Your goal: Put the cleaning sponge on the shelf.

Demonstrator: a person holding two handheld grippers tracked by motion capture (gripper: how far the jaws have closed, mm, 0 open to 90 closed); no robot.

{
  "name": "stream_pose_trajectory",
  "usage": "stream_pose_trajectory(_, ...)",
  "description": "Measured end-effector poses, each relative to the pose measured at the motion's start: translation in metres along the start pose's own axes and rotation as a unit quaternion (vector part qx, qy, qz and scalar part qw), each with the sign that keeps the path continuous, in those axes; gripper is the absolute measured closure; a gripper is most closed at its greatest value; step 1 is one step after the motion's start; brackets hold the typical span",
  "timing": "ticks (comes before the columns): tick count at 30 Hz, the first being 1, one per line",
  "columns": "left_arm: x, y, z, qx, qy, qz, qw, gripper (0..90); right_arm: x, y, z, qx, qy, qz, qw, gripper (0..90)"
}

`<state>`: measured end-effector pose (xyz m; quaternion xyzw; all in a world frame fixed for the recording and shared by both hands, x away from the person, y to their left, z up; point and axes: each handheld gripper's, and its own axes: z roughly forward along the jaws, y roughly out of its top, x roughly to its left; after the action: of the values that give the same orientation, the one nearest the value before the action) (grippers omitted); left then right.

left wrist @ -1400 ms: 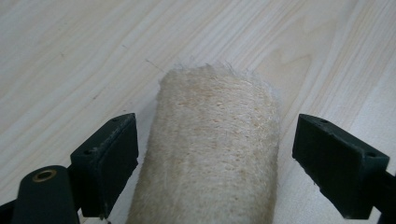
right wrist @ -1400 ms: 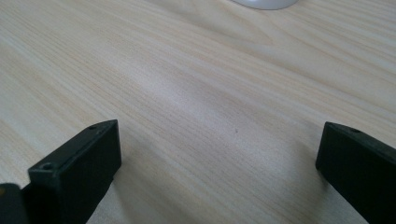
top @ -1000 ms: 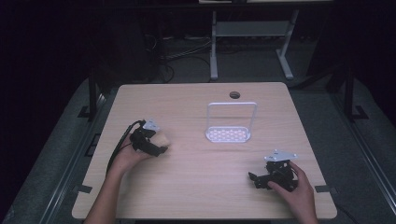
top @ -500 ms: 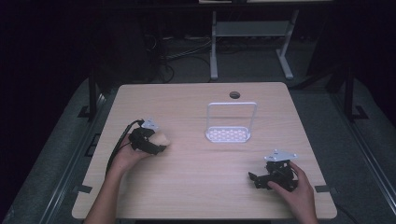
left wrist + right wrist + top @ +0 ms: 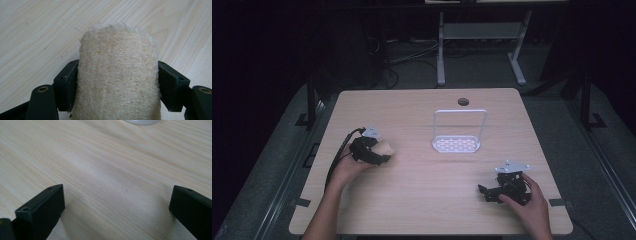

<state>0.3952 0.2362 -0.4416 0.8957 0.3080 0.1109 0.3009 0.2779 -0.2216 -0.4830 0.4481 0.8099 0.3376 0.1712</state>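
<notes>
Pale wood grain covers the table (image 5: 422,200), which stands in a dark room with cables and a grey metal stand (image 5: 482,35) on the floor behind its far edge. Near the table's middle sits a white rack (image 5: 458,142), a perforated base with an upright wire loop rising from it; a small round hole (image 5: 463,102) lies in the tabletop just beyond it. At the left side, the left gripper (image 5: 379,156) rests low over the table, and its jaws pinch a loofah sponge (image 5: 117,75), a rough beige fibrous roll that bulges between the two black pads. In the high view the sponge (image 5: 386,149) sits well left of the rack, with bare wood between them. At the near right corner, the right gripper (image 5: 484,192) lies on the table in the person's hand (image 5: 532,210), its jaws spread wide over bare wood. In the right gripper view, the rack's white base (image 5: 141,122) shows at the top edge, well ahead of the open jaws.
</notes>
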Motion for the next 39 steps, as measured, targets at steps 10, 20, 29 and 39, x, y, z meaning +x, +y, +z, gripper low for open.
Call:
stream_pose_trajectory(10,-0.008,0.002,-0.003,-0.006,-0.003,0.001,1.0000,27.5,0.000,0.000,0.000,0.000,0.000,0.000,1.0000,0.0)
stream_pose_trajectory(20,-0.018,0.009,-0.005,-0.013,-0.012,0.009,0.9998,27.6,0.000,0.000,0.000,0.000,0.000,0.000,1.0000,0.0)
stream_pose_trajectory(29,-0.028,0.016,-0.006,-0.027,-0.022,0.011,0.9993,27.6,0.000,0.000,0.000,0.000,0.000,0.000,1.0000,0.0)
stream_pose_trajectory(39,-0.043,0.028,-0.003,-0.034,-0.034,0.023,0.9986,27.7,0.000,0.000,0.000,0.000,0.000,0.000,1.0000,0.0)
